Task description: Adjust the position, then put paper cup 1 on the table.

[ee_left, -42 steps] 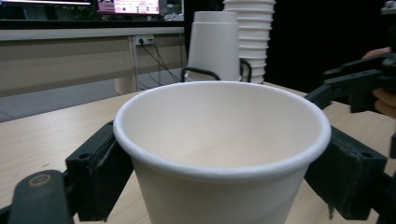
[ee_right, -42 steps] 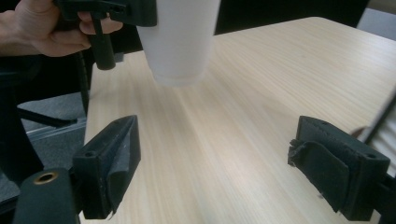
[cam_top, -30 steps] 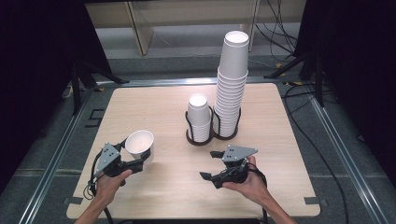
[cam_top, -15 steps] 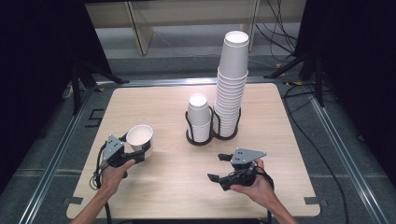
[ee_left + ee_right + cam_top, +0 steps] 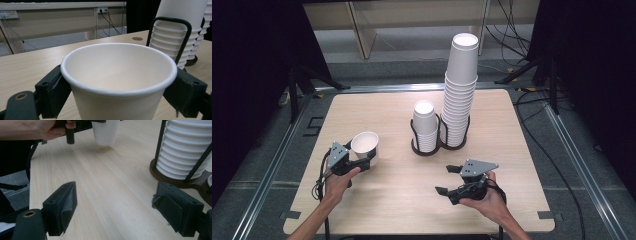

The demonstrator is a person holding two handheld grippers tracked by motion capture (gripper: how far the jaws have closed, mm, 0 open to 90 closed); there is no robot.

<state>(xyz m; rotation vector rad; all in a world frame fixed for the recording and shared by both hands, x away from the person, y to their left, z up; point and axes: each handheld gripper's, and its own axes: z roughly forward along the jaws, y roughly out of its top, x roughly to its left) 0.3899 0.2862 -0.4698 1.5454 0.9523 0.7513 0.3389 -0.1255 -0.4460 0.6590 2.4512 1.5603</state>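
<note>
While the person's left hand (image 5: 338, 181) kept low over the near left part of the worktop (image 5: 392, 200), the left gripper (image 5: 362, 161) held a single white paper cup (image 5: 365, 146) upright, its open mouth facing up. Seen from the left gripper view, the jaws pinched the cup (image 5: 117, 82) from both sides just under its rolled rim, one black pad pressed against each wall. From the right gripper view the cup's base (image 5: 105, 133) hung just above the wood, with a soft shadow beneath it — whether it touched I could not tell.

Toward the middle of the worktop stood a dark wire holder (image 5: 438, 145) with two bays. Its left bay carried a short stack of white cups (image 5: 425, 127); its right bay carried a much taller stack (image 5: 459, 95) that rose well above the holder's loops and leaned a little at the top. The held cup was well apart from both, to their left and nearer the person.

Further right, near the front edge, the right hand (image 5: 487, 200) gripped the right gripper (image 5: 447, 180), with its grey three-cornered plate (image 5: 478, 167) on top. Its jaws stood spread wide with nothing between them but bare wood — they pointed leftward across the worktop, toward the cup's side.
</note>
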